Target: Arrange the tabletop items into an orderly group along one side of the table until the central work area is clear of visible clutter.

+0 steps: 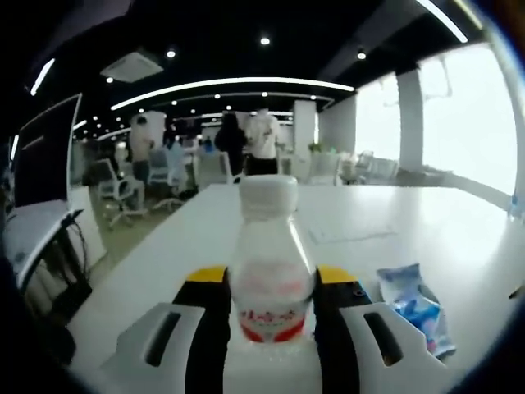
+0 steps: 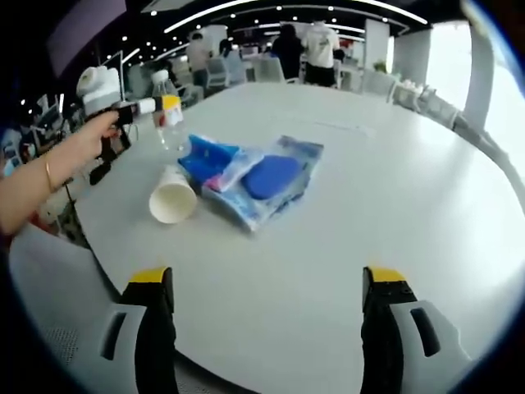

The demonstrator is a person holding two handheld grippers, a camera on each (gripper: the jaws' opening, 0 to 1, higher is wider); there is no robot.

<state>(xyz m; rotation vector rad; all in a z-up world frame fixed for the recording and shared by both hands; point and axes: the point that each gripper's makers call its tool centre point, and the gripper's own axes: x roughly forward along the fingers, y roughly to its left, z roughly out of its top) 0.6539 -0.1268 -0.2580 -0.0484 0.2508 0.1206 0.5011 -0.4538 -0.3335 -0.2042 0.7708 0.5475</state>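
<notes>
Altogether one bottle (image 1: 269,271), one paper cup (image 2: 173,197) (tipped over) and two blue packets (image 2: 258,176); left gripper (image 1: 271,316) clamps the bottle, right gripper (image 2: 267,308) gapes wide, empty.

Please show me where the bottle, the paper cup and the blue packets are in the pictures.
bottle (image 1: 271,279): left gripper view, on its clear body, between the claw's jaws.
paper cup (image 2: 173,197): right gripper view, on its open mouth; it lies on its side.
blue packets (image 2: 271,176): right gripper view, on the dark blue pouch on top.

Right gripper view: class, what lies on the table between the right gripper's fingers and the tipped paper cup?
Nothing: in the right gripper view, bare white table separates the open right gripper from the paper cup.
</notes>
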